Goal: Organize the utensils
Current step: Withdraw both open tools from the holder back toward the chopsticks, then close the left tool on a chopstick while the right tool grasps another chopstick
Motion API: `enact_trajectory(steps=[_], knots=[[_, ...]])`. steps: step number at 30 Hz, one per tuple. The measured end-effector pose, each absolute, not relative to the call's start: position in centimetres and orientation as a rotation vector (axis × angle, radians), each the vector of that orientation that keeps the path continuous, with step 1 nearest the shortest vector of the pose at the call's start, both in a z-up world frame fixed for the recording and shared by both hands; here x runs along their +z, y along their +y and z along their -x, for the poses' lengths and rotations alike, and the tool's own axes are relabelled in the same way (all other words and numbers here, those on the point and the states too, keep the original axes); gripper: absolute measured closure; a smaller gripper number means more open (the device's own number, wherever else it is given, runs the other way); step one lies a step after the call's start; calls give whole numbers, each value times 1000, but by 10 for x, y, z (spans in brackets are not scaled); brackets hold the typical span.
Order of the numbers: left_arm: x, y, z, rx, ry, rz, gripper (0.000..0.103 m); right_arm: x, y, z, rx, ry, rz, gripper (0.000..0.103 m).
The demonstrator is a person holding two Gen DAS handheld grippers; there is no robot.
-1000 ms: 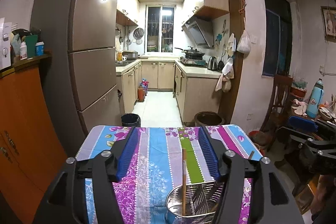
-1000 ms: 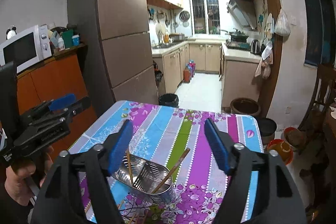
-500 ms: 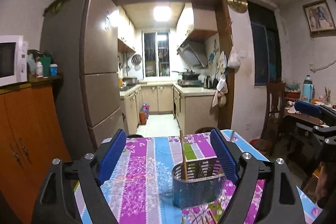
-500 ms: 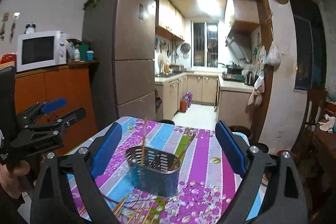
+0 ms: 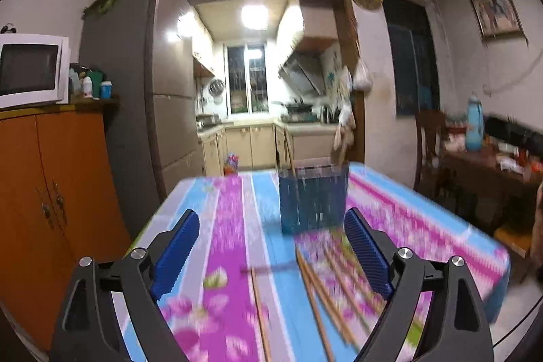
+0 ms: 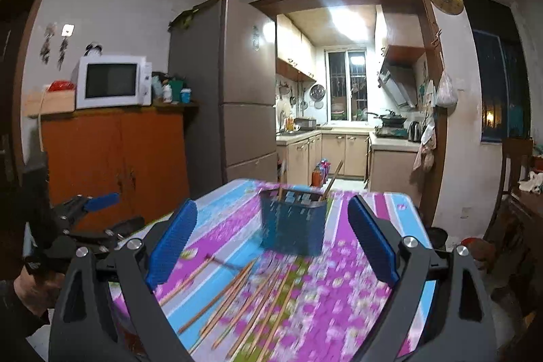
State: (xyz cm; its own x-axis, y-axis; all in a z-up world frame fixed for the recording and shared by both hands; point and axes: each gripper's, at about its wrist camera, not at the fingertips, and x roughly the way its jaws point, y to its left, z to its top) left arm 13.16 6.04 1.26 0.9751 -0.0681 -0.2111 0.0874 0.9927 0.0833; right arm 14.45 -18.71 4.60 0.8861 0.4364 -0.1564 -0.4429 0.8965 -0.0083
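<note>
Both of our grippers have dropped low, and the utensil holder (image 6: 292, 219) now sits farther ahead of us.

We hold the left gripper (image 5: 269, 255) and right gripper (image 6: 271, 243) with jaws wide and empty, close above the flowered tablecloth (image 5: 224, 226). A second ago we looked down into the holder; now we see its side, two chopsticks standing in it. Loose chopsticks (image 6: 251, 301) lie scattered on the cloth between the right jaws, so we judge the next pick is near.
</note>
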Motion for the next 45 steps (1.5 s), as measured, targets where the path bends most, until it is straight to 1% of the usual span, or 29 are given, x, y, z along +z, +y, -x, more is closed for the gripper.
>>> enact_trajectory(steps=[3, 5, 7, 8, 9, 10, 14, 15, 16, 17, 20, 21, 23, 28, 29, 34, 35, 36, 37, 39, 45], knots=[[-22, 57, -123, -120, 277, -84, 16, 18, -180, -124, 455, 169, 63, 16], [-50, 51, -120, -125, 312, -117, 16, -3, -175, -115, 457, 196, 64, 20], [-71, 50, -120, -150, 359, -105, 16, -26, -171, -110, 449, 235, 73, 34], [-82, 50, -121, -162, 383, -97, 19, -40, -168, -108, 444, 265, 79, 43], [-91, 49, -121, -173, 401, -97, 23, -49, -166, -107, 442, 287, 78, 48], [-103, 47, -122, -177, 419, -110, 25, -59, -164, -107, 440, 313, 75, 53], [-127, 44, -125, -197, 459, -106, 37, -98, -152, -100, 422, 374, 117, 67], [-129, 44, -125, -199, 459, -103, 38, -106, -150, -101, 418, 389, 119, 68], [-131, 43, -126, -200, 458, -98, 39, -113, -150, -101, 413, 400, 121, 72], [-133, 43, -127, -203, 459, -97, 43, -121, -149, -105, 404, 425, 121, 76], [-137, 40, -129, -211, 457, -113, 48, -135, -150, -111, 383, 452, 117, 80], [-138, 40, -130, -211, 457, -115, 51, -139, -150, -115, 374, 458, 119, 81], [-143, 39, -134, -212, 463, -115, 53, -147, -149, -119, 360, 464, 120, 83], [-146, 37, -137, -215, 458, -105, 64, -155, -148, -128, 338, 468, 126, 89], [-146, 36, -137, -220, 457, -107, 67, -156, -147, -128, 337, 468, 127, 90], [-148, 30, -137, -233, 441, -132, 76, -158, -147, -128, 325, 461, 136, 92], [-149, 30, -137, -234, 439, -132, 81, -158, -147, -129, 325, 462, 132, 93], [-149, 29, -137, -231, 438, -133, 89, -157, -148, -129, 325, 463, 130, 95], [-149, 30, -138, -222, 437, -133, 92, -157, -148, -129, 322, 463, 131, 96], [-149, 33, -138, -214, 436, -127, 93, -158, -149, -128, 311, 462, 128, 96], [-151, 34, -136, -206, 419, -129, 93, -158, -151, -128, 321, 452, 115, 96]])
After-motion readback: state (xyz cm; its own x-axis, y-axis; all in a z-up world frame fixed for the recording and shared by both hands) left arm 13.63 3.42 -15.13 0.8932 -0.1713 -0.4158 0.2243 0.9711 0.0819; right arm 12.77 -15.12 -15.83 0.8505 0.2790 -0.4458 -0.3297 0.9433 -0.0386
